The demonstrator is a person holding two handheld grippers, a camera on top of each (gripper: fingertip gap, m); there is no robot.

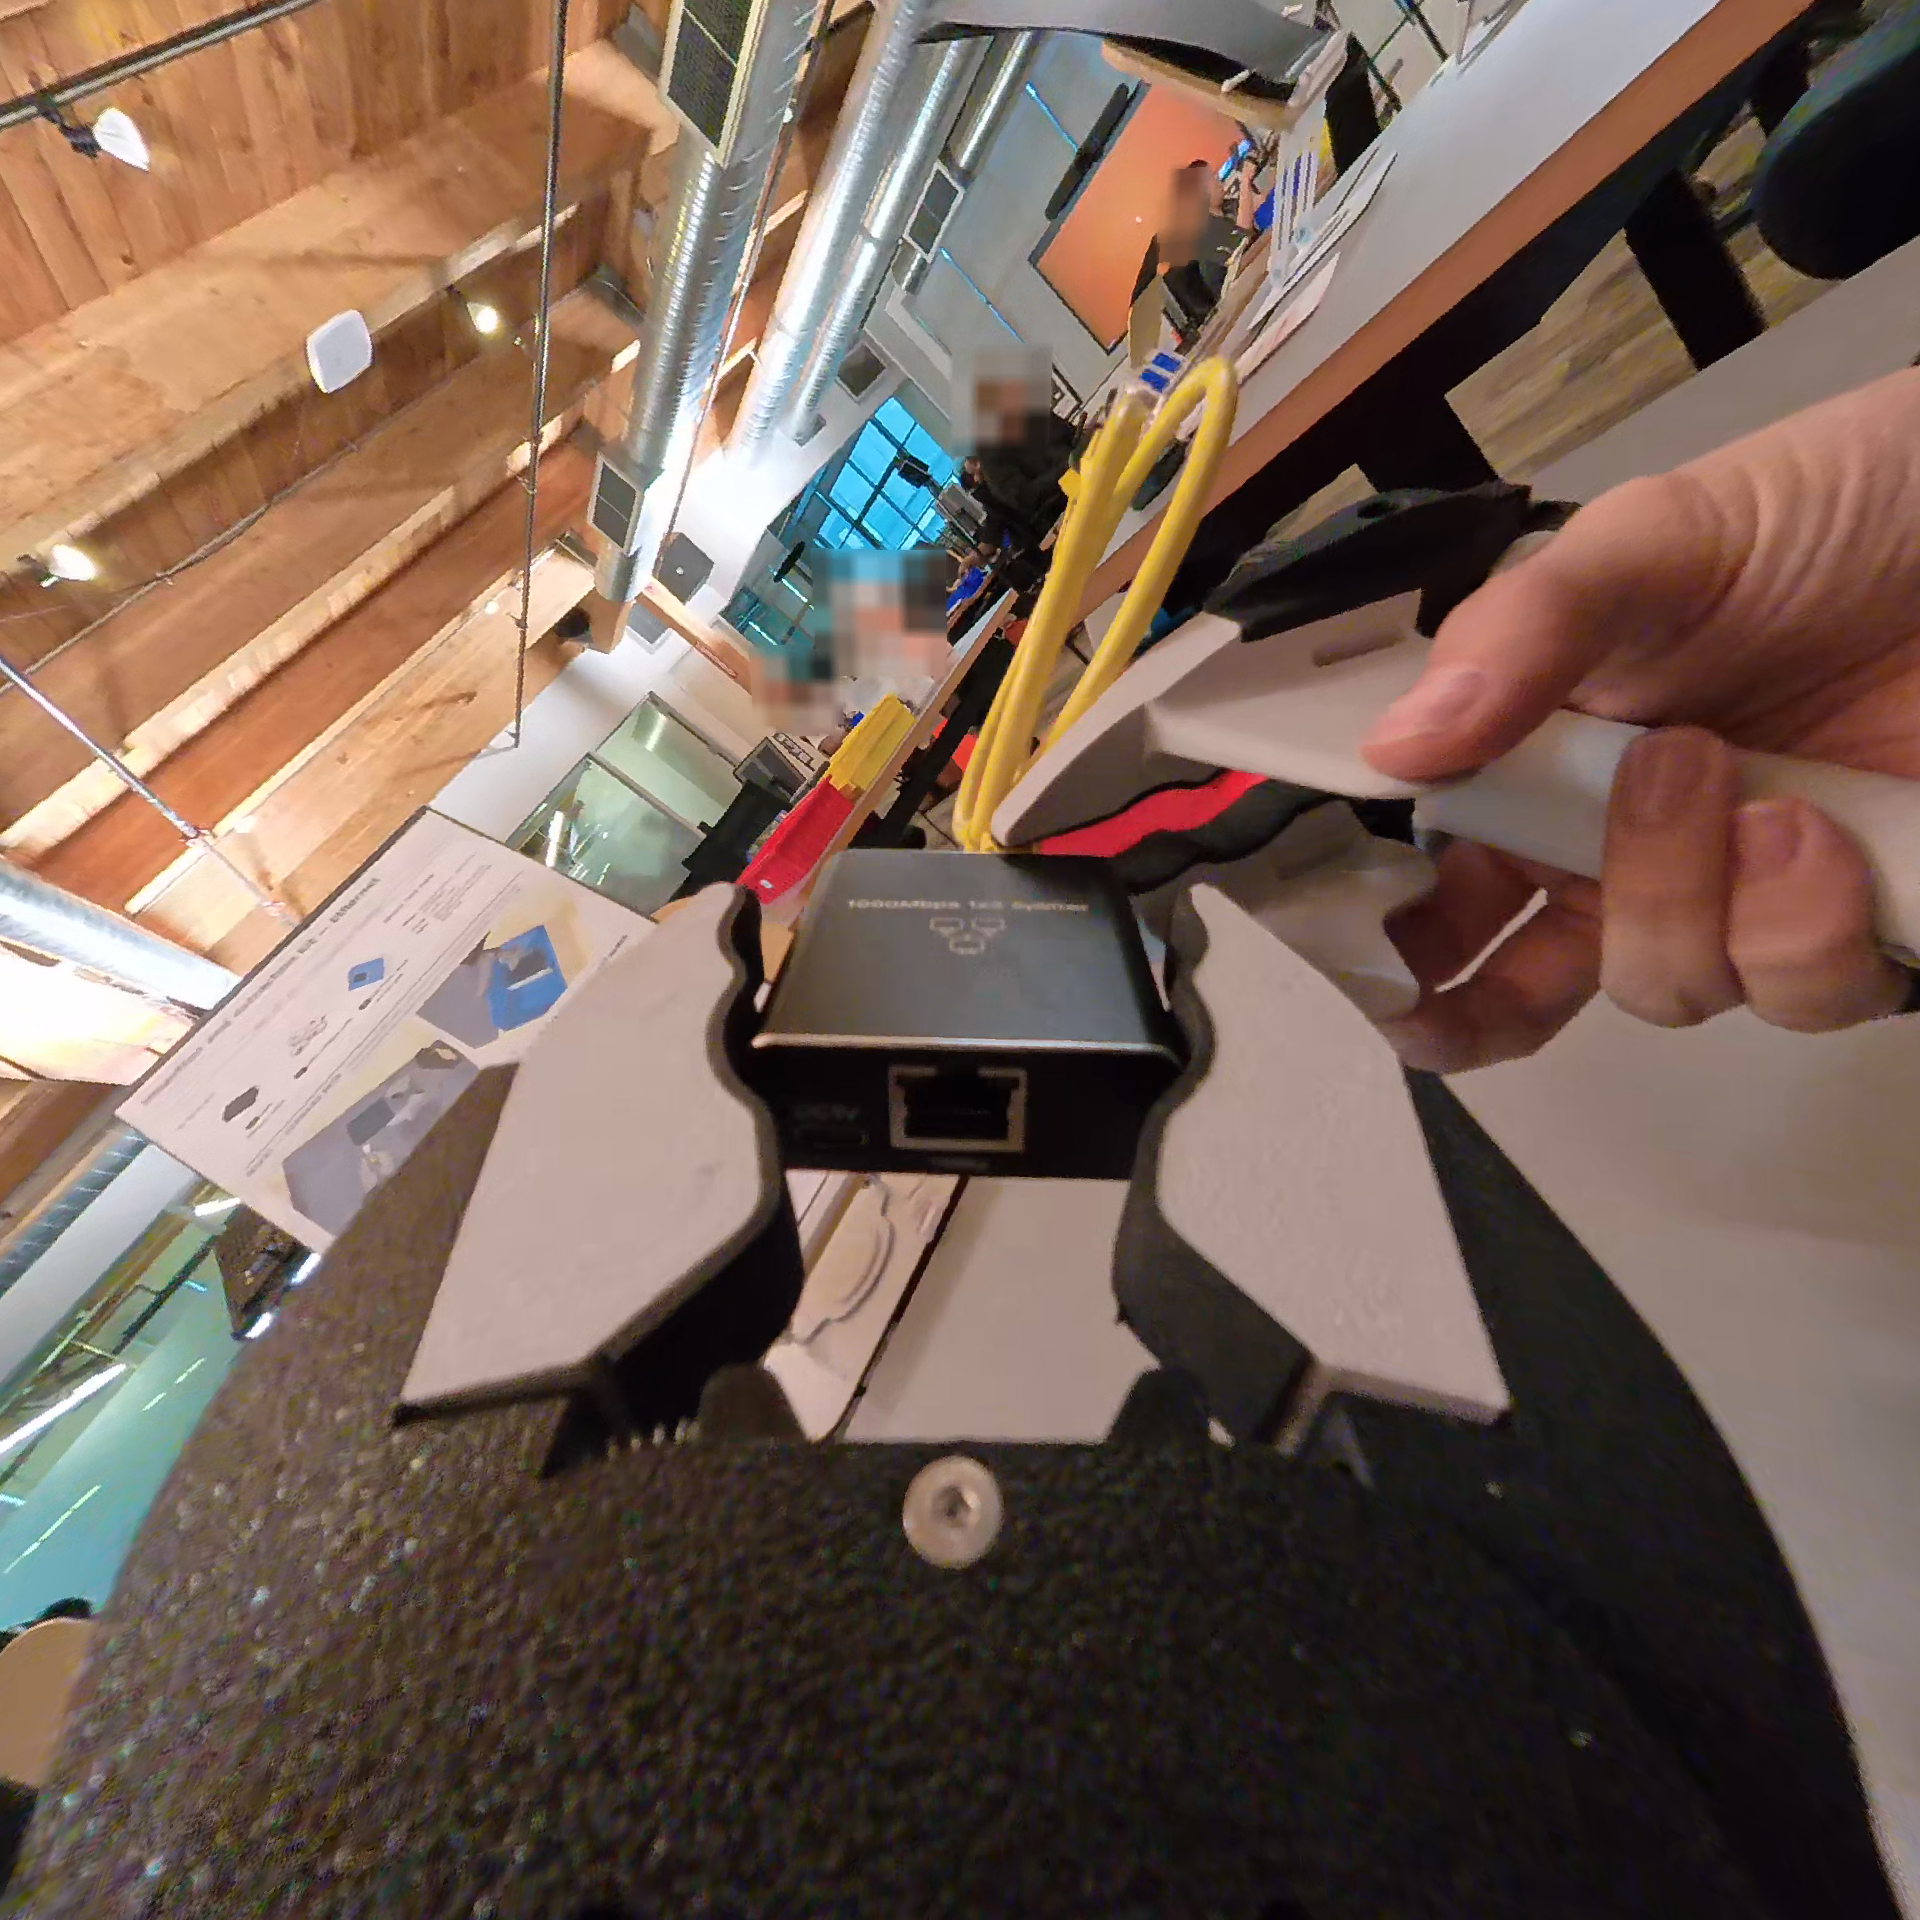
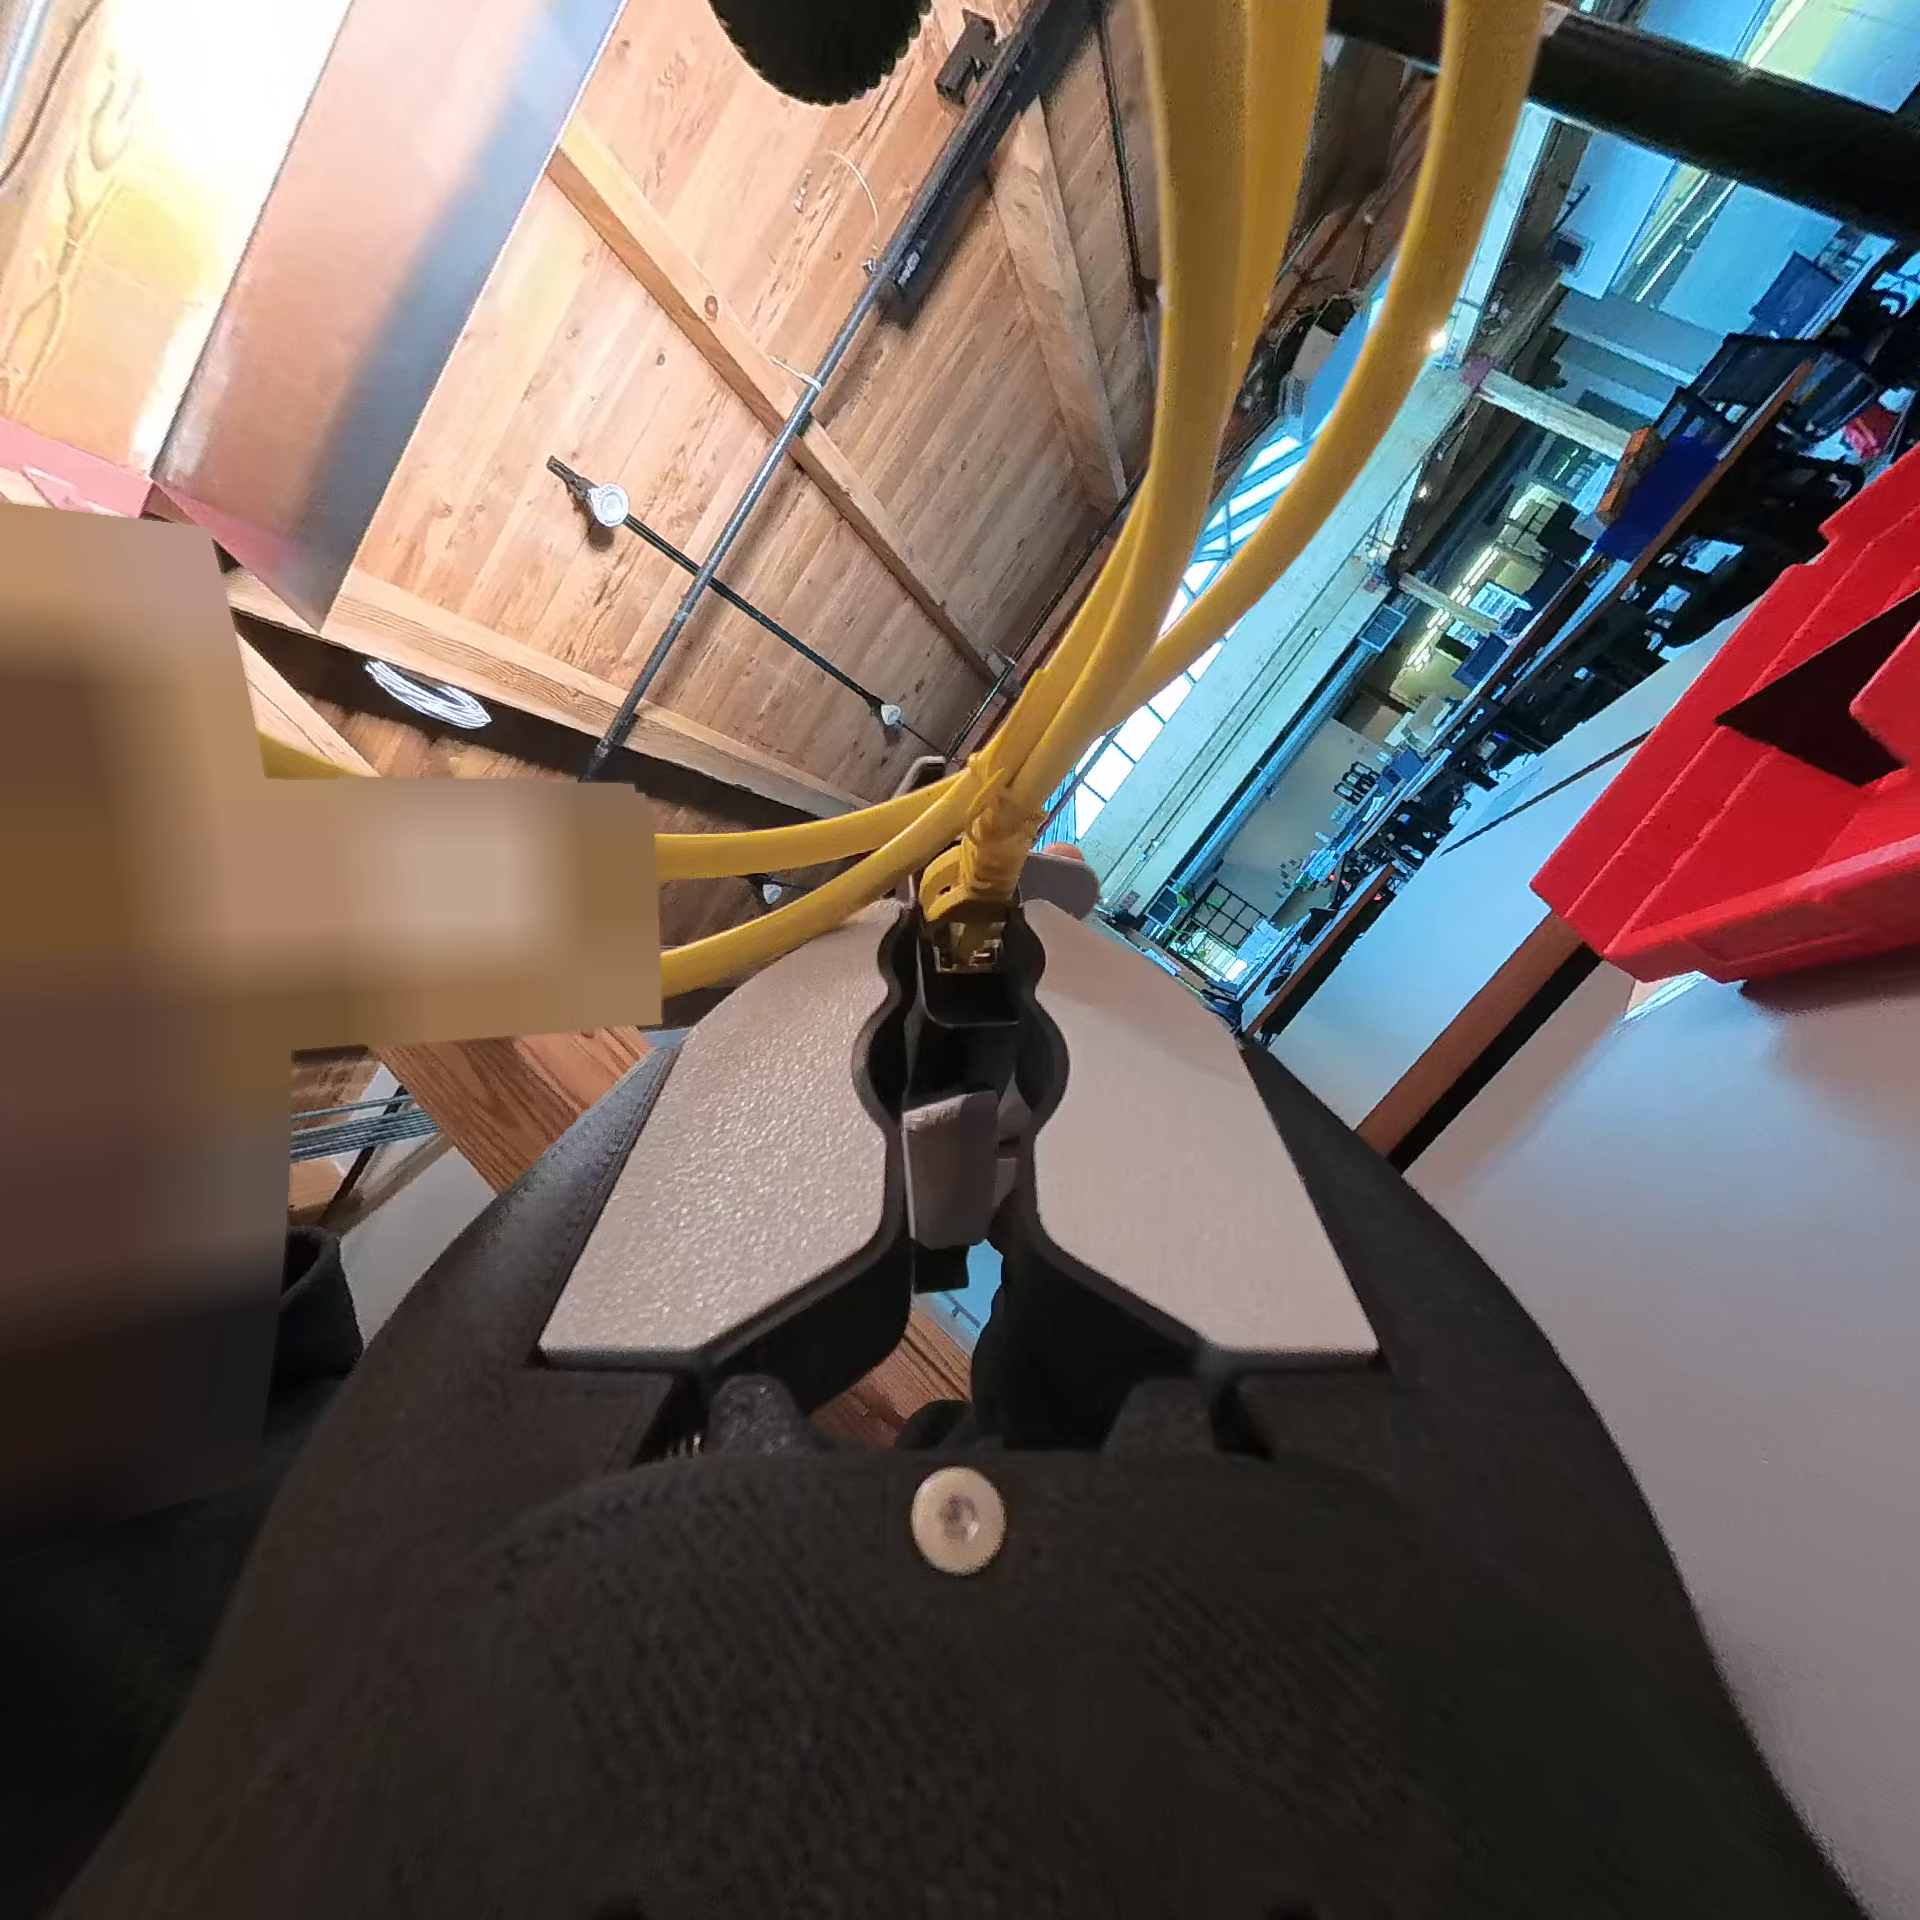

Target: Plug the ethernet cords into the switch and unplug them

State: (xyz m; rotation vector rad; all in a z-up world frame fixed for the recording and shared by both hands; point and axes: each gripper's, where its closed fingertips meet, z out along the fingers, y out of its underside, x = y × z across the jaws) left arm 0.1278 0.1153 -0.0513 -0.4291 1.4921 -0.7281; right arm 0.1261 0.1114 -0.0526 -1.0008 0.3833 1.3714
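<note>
Left wrist view shows the left gripper (image 1: pixel 961 997) clamped on a small black switch (image 1: pixel 961 997), held up off the grey table (image 1: pixel 1714 1195). Yellow cords (image 1: pixel 1081 603) rise from its far side. Beside them, the right gripper (image 2: pixel 961 987) is closed on a yellow plug (image 2: pixel 961 930), held by a hand (image 1: pixel 1704 748).

Both cameras sit very near the black switch (image 1: pixel 961 997), tilted upward toward the wooden ceiling (image 1: pixel 260 312). The left wrist view faces its single-port end; the right wrist view faces the opposite, cabled end. Both share the yellow cords (image 1: pixel 1081 613).
</note>
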